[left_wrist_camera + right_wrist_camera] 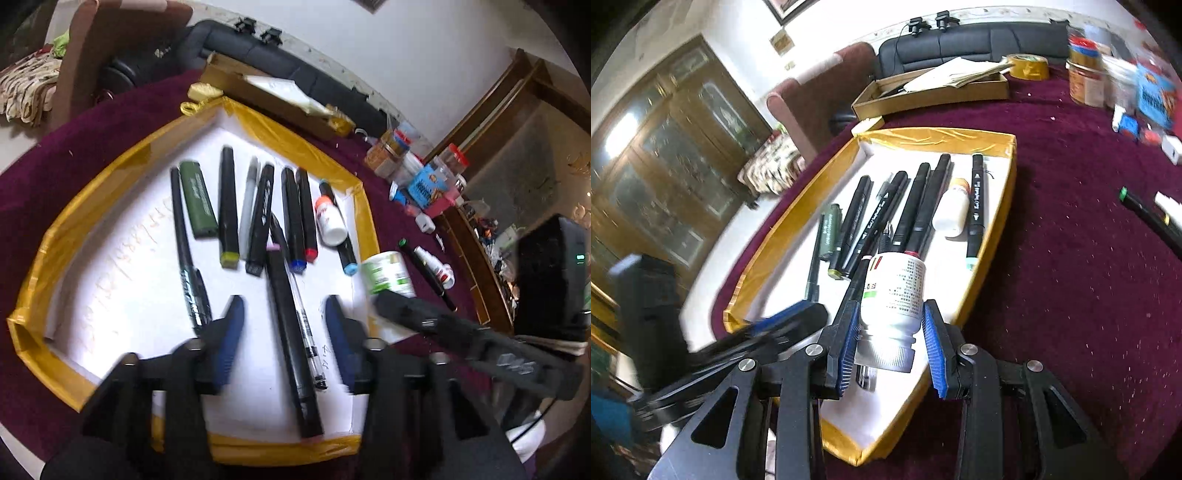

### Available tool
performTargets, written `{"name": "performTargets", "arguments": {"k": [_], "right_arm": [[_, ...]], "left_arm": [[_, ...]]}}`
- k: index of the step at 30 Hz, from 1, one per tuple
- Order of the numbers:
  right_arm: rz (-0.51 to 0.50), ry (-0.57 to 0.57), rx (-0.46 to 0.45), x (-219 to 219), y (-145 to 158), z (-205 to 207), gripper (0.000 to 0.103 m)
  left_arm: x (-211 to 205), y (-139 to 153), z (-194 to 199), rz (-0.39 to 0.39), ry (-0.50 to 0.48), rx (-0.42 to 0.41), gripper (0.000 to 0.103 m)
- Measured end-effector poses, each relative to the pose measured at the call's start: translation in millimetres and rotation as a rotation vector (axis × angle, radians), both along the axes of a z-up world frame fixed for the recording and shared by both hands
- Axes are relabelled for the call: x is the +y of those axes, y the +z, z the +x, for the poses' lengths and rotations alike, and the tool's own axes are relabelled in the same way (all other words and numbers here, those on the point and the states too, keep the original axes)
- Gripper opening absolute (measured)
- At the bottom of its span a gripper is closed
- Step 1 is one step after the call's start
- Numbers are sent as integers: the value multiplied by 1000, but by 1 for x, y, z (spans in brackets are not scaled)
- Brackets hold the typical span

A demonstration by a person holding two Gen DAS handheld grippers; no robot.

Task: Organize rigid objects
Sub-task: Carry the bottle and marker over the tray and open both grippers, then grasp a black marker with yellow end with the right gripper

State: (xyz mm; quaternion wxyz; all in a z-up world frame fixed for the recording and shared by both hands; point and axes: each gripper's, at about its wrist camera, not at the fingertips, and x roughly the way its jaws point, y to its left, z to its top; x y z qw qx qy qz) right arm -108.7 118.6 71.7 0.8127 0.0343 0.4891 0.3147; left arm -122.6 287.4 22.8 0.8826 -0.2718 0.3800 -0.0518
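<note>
White bottle (892, 299), clamped in right tongs (892, 343); to be lowered into tray (1010, 184) beside the markers (916, 206); left tongs (282, 332) agape, empty

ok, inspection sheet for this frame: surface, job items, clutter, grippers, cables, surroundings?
surface: maroon cloth over the table, speckled with crumbs.
job's things: yellow-taped tray holding markers and pens in a rough row, a green lighter and a small white bottle; a green-tipped marker lies outside on the cloth.
clutter: jars and a blue packet by the table edge, tape roll, cardboard box with papers.
grippers: left gripper jaws apart over a black marker, not pressing it; right gripper holds a white pill bottle above the tray.
cables: a thin black cable hangs from clips on the wall.
surroundings: black sofa, wooden cabinet.
</note>
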Motion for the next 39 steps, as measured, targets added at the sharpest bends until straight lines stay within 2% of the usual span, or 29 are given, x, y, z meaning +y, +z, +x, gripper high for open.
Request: {"name": "performTargets", "arguments": {"k": [4,5,7,12,15,19,24,29,34,39], "right_arm": [[-67,-28,-26,8,-8,2,31],[-69,-39,-23,9,-10,3,31],[-43,-45,-19,5,-9,3,33],[19,-63,-50,-13,3,-1,37],[45,-116,-80,-43,7,-3,47],[42,-244,-79,-108,-1,5,47],[33,-472,-42,-213,-15,17,47],[-12,-622,-94,-283,-5,28,47],[-44,-643,-131,-300,-2,46,47],[-113,-577,-154,-287,-9,93,47]], "left_arm": [[12,11,-11,0,31,-46,49],[15,14,-13,-1,37,-56,53],[20,20,-18,-11,54,-81,58],[19,31,-26,-14,62,-123,58],[7,38,-27,-19,28,-141,59],[-27,50,-27,3,-69,-163,66],[-72,54,-22,44,-194,-153,67],[-113,48,-16,69,-290,-109,67],[-140,48,-19,113,-337,-86,67],[-156,49,-23,154,-361,-70,67]]}}
